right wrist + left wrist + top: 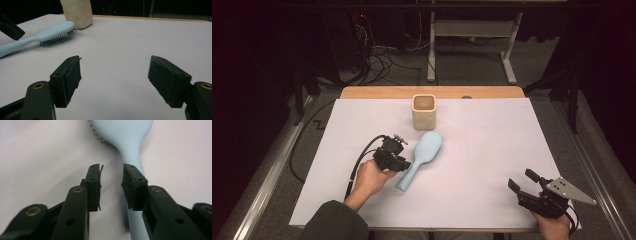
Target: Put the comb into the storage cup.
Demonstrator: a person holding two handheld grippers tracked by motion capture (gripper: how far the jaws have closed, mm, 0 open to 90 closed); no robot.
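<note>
The table [492, 150], covered by a white sheet, carries everything; the high view alone takes in its wooden far edge and the floor with cables beyond. Near the far edge stands a cream square cup [424, 111], open side up in the high view, while the right gripper view shows just its lower wall [77, 12]. Just in front of it lies the light blue hairbrush [422, 152], head close to the cup, handle running back toward the person. The right gripper view adds what the high view hides: the brush lies bristles down [47, 33] on the sheet. The left claw [398, 164] sits at the handle's left side, a hand behind it; its own view [112, 182] shows the jaws partly apart, with white sheet in the gap and the handle [131, 157] passing under the right-hand jaw, not pinched. The right claw [522, 181] rests near the table's right front corner, well apart from the brush, its jaws spread wide with nothing between them [113, 80].
</note>
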